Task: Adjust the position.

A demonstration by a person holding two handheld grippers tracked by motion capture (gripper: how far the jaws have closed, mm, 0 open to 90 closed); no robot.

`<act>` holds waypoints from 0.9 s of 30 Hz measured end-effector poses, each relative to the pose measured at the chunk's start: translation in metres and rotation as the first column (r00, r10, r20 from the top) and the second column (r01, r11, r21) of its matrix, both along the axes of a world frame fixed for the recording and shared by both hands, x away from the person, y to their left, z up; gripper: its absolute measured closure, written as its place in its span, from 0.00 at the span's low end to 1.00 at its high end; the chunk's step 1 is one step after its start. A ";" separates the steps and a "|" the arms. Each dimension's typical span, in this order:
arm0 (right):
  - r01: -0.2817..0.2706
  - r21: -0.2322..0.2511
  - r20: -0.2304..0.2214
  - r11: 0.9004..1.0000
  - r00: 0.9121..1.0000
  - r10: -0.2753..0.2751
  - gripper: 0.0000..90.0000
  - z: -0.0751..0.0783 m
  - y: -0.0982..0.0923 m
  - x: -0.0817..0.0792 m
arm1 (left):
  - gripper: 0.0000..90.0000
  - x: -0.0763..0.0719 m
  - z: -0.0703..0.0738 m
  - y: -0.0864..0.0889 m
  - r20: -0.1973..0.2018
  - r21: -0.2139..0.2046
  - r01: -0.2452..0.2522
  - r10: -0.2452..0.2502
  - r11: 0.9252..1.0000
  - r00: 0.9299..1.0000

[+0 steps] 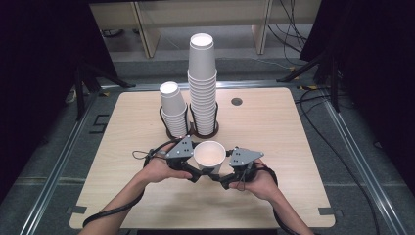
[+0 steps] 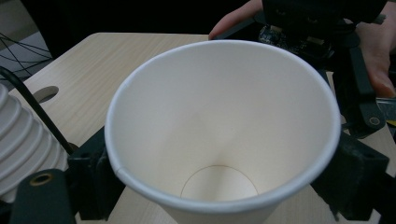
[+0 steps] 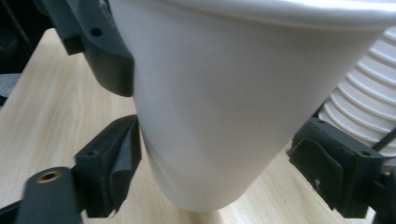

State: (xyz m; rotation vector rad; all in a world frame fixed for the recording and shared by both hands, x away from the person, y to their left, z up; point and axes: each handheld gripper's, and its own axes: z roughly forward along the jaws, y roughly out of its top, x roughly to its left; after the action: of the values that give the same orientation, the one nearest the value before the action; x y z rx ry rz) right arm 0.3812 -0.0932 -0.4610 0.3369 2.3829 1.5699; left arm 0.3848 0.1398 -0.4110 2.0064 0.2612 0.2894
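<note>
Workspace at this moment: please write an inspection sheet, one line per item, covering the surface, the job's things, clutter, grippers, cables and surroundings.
Surface: light wooden table with a round grommet hole.
Job's things: one empty white paper cup, upright, between both grippers; a short cup stack and a tall cup stack, each in a black ring holder.
Clutter: nothing seen.
Grippers: left gripper has jaws on both sides of the cup; right gripper has its left pad on the cup wall, right pad apart.
Cables: black cable trails from the left gripper; more lie on the floor.
Surroundings: dark curtains, wooden furniture legs behind.
</note>
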 end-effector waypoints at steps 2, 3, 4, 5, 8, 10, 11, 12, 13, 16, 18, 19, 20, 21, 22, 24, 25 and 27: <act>-0.009 0.007 -0.004 1.000 1.000 0.009 0.22 0.000 0.000 -0.001 | 0.16 0.001 0.001 0.001 0.003 0.011 0.008 -0.008 1.000 1.000; -0.011 0.008 0.008 1.000 1.000 0.011 0.22 -0.001 0.000 -0.001 | 0.16 0.001 0.000 0.000 -0.001 0.003 0.011 -0.011 1.000 1.000; -0.013 0.011 0.008 1.000 1.000 0.013 0.22 0.000 0.000 -0.001 | 0.16 0.001 0.000 0.000 -0.007 0.001 0.011 -0.011 1.000 1.000; -0.015 0.014 -0.005 1.000 1.000 0.015 0.22 0.000 0.000 -0.002 | 0.16 0.001 0.000 0.000 -0.008 0.001 0.015 -0.015 1.000 1.000; -0.020 0.024 -0.001 0.999 1.000 0.020 0.22 -0.001 0.000 -0.001 | 0.16 0.000 0.000 -0.001 -0.014 0.007 0.025 -0.025 1.000 1.000; -0.025 0.031 -0.009 0.999 1.000 0.026 0.23 -0.002 0.002 -0.001 | 0.16 0.001 0.000 0.000 -0.015 0.017 0.034 -0.034 0.999 0.999; -0.029 0.027 -0.007 0.999 1.000 0.030 0.23 -0.002 0.001 -0.001 | 0.16 0.001 -0.001 -0.001 -0.014 0.011 0.032 -0.032 0.999 0.999; -0.042 0.019 0.004 0.999 0.999 0.042 0.23 -0.002 0.001 0.001 | 0.16 0.001 -0.001 0.000 -0.017 0.007 0.032 -0.032 0.999 0.999; -0.042 0.028 0.019 0.999 0.999 0.041 0.23 -0.002 0.002 0.001 | 0.16 0.001 -0.002 0.000 -0.018 0.002 0.034 -0.033 0.999 0.999; -0.034 0.036 -0.022 0.999 0.999 0.035 0.24 -0.002 0.001 0.000 | 0.16 0.002 -0.002 0.001 -0.022 -0.003 0.037 -0.037 0.999 0.999; -0.035 0.033 -0.002 0.999 0.999 0.035 0.25 -0.002 0.000 0.000 | 0.15 0.003 -0.002 0.000 -0.026 -0.015 0.040 -0.041 0.999 0.999; -0.034 0.037 0.000 0.999 0.999 0.034 0.25 -0.002 0.000 0.000 | 0.15 0.003 -0.002 0.000 -0.027 -0.013 0.040 -0.040 0.999 0.999; -0.037 0.044 -0.016 0.998 0.999 0.038 0.25 -0.002 0.000 -0.001 | 0.14 0.003 -0.002 0.000 -0.028 -0.015 0.040 -0.041 0.999 0.999; -0.028 0.043 -0.010 0.999 1.000 0.029 0.26 -0.002 -0.001 -0.001 | 0.14 0.004 -0.001 0.001 -0.033 -0.020 0.042 -0.043 0.999 0.999; -0.019 0.050 -0.013 0.999 1.000 0.019 0.26 -0.003 -0.001 -0.002 | 0.13 0.004 -0.001 0.001 -0.031 -0.017 0.040 -0.040 0.999 0.999; -0.019 0.045 0.002 0.999 1.000 0.019 0.26 -0.002 -0.002 -0.001 | 0.10 0.004 -0.001 0.001 -0.040 -0.031 0.036 -0.037 0.999 0.999; -0.012 0.041 -0.009 0.999 1.000 0.012 0.26 -0.002 -0.003 -0.001 | 0.07 0.003 -0.001 0.001 -0.045 -0.036 0.035 -0.037 0.999 0.998; 0.003 0.050 0.014 0.999 1.000 -0.004 0.26 -0.002 -0.006 0.000 | 0.03 0.003 -0.001 0.001 -0.045 -0.035 0.027 -0.028 0.999 0.999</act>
State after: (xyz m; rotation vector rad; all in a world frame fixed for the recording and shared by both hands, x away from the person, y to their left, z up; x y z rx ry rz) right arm 0.3813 -0.0988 -0.4626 0.3388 2.3346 1.6270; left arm 0.3875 0.1407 -0.4125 1.9825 0.2651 0.2210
